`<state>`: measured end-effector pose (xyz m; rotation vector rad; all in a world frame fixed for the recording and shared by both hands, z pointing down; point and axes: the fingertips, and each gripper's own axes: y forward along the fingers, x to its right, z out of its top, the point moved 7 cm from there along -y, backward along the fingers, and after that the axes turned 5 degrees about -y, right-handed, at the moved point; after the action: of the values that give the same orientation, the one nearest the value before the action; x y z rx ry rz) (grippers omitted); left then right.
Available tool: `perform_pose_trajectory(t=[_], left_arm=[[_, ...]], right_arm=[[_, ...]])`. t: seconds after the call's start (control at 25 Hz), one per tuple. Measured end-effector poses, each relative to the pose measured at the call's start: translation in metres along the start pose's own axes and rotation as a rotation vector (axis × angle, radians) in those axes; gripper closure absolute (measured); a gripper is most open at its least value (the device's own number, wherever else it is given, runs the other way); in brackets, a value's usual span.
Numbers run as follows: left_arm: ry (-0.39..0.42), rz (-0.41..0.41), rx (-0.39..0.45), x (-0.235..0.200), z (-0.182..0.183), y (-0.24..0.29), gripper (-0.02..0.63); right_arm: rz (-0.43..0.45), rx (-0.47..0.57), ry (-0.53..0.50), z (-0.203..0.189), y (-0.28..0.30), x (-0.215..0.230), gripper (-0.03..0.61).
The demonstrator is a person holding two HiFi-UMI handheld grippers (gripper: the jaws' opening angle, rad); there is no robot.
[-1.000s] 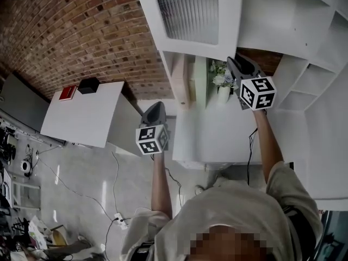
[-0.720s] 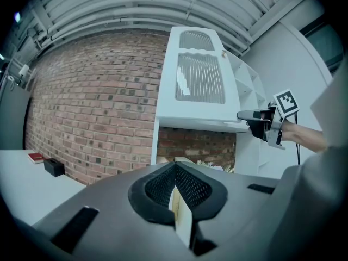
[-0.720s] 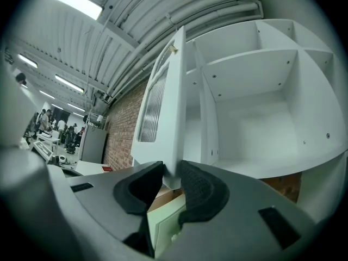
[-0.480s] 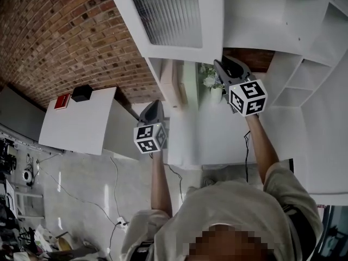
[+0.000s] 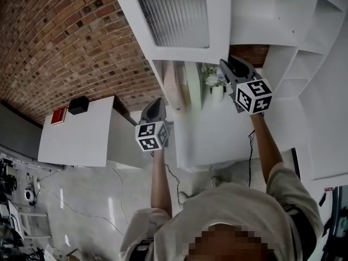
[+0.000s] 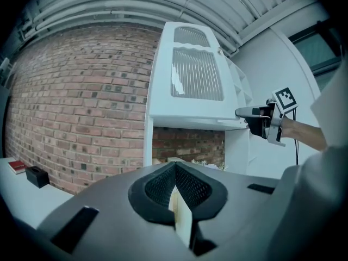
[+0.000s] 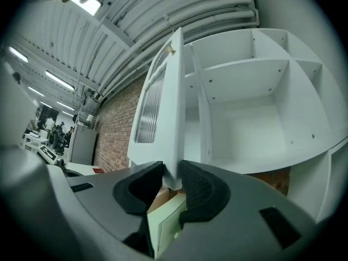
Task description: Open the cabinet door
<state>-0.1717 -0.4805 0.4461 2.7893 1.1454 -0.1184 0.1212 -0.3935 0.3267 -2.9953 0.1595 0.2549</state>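
Observation:
The white cabinet door (image 5: 179, 15) with its ribbed glass panel stands swung out from the cabinet. My right gripper (image 5: 227, 63) is shut on the door's lower free corner. In the right gripper view the door's edge (image 7: 173, 107) runs down between the two black pads of the right gripper (image 7: 171, 179), which press on it. The left gripper view shows the door (image 6: 196, 75) face-on, with the right gripper (image 6: 242, 112) at its lower right corner. My left gripper (image 5: 159, 102) hangs lower and to the left, apart from the door; the left gripper (image 6: 175, 166) has its tips together and holds nothing.
Open white shelves (image 5: 283, 15) fill the cabinet's right side. Under it, a white counter (image 5: 217, 132) carries a vase of flowers (image 5: 211, 80) and a box (image 5: 170, 88). A white table (image 5: 76, 135) at the left holds a red book (image 5: 58, 115) and a black box (image 5: 79, 104). A brick wall (image 5: 65, 42) is behind.
The left gripper has shifted slightly sideways, still level. The right gripper stays clamped on the door's corner and has hardly moved. My head view has drifted.

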Motion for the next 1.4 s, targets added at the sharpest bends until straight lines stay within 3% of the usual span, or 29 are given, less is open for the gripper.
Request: perform_pose_trajectory(t=[0.28,0.6,1.4], left_arm=[[0.017,-0.08,0.0,-0.035,0.008,-0.025,0.588],[0.013,-0.143,-0.003,-0.054,0.007,-0.05,0.588],[0.028,-0.209,0.016,-0.071,0.012,-0.11,0.588]], right_arm=[[-0.131,-0.023,-0.002,0.006,-0.02,-0.037,0.459],[-0.217,-0.043,-0.019,0.015,-0.04,-0.076,0.46],[-0.261,-0.04,-0.076,0.037,-0.07,-0.18,0.483]])
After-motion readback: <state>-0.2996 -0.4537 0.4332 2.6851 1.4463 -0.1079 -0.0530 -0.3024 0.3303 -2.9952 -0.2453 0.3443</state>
